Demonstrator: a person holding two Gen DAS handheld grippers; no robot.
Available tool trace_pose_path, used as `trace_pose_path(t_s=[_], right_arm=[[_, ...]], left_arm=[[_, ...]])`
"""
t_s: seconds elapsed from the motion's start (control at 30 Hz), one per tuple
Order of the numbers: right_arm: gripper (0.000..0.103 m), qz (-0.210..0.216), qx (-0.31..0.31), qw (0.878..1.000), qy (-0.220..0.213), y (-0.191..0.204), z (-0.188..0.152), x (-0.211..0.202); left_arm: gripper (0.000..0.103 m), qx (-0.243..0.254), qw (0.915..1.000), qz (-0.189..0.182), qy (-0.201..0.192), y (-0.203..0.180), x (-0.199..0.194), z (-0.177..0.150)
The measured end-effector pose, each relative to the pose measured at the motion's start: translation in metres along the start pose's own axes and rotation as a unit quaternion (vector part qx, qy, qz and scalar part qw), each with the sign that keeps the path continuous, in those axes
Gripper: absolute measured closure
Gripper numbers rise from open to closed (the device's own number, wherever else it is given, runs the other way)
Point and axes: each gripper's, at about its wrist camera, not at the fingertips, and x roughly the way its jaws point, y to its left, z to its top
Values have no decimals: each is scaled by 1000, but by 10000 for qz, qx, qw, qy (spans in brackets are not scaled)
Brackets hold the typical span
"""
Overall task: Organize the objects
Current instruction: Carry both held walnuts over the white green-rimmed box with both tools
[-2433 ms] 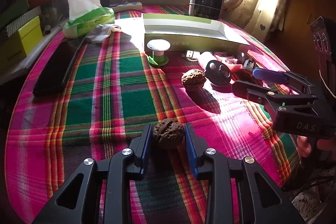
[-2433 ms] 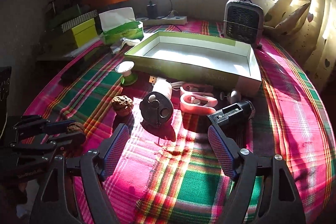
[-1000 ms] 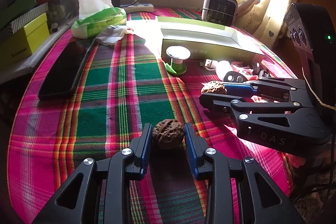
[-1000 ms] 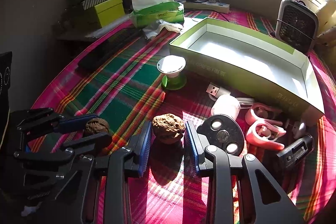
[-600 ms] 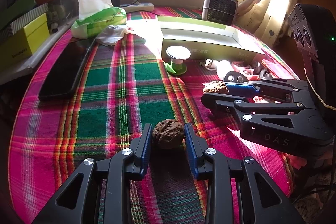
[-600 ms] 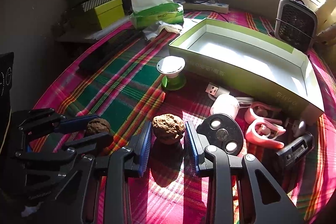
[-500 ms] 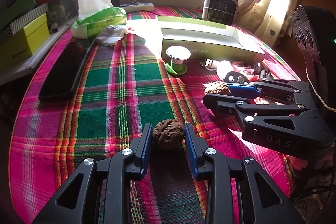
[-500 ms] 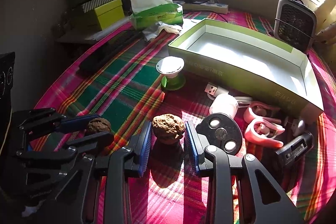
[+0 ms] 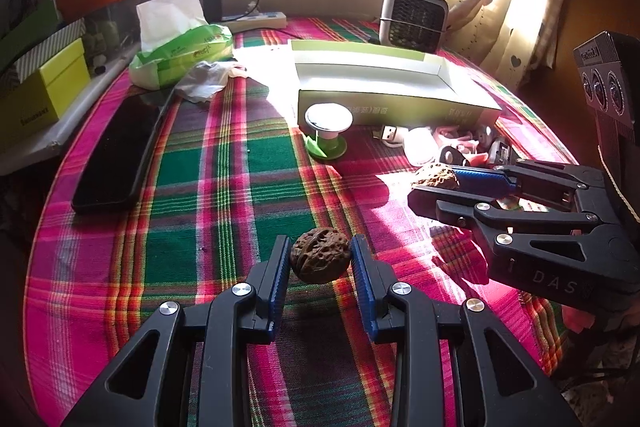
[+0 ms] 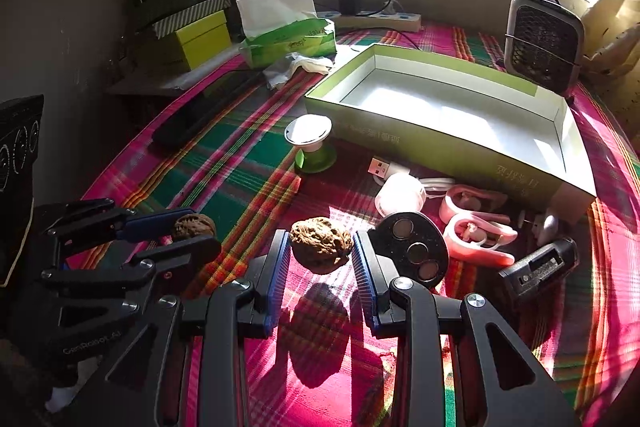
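Observation:
In the left wrist view my left gripper (image 9: 319, 259) is shut on a brown walnut (image 9: 319, 261), low over the plaid tablecloth (image 9: 224, 187). My right gripper (image 10: 321, 247) is shut on a second walnut (image 10: 321, 245), held a little off the cloth with its shadow beneath. Each gripper shows in the other's view: the right gripper (image 9: 424, 185) with its walnut (image 9: 436, 177) is at the right, and the left gripper (image 10: 192, 231) with its walnut (image 10: 194, 225) is at the left. An open green box (image 10: 440, 143) with a white inside lies beyond; it has nothing in it.
In front of the box lie a white-topped green stand (image 10: 312, 143), a white USB charger (image 10: 400, 193), a black disc (image 10: 416, 247), pink ear hooks (image 10: 476, 231) and a black device (image 10: 540, 267). A small heater (image 10: 542, 43), a tissue pack (image 9: 180, 43) and a long black slab (image 9: 116, 151) stand farther off.
My right gripper, open over the small items before, has shut on the second walnut and raised it slightly. My left gripper has kept still with its walnut.

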Motion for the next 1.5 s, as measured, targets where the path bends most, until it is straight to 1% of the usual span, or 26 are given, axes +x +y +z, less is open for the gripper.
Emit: trace_pose_path(t_s=[0.5, 1.1, 1.5], right_arm=[[70, -189, 250, 9991, -288, -24, 11, -21], [70, -390, 397, 9977, -396, -51, 24, -25], [70, -681, 534, 9950, -502, -81, 46, -28]], left_arm=[[75, 200, 9997, -79, -106, -19, 2, 33], [75, 327, 9993, -107, -157, -34, 15, 67], [75, 359, 9991, -75, -225, -36, 31, 96]])
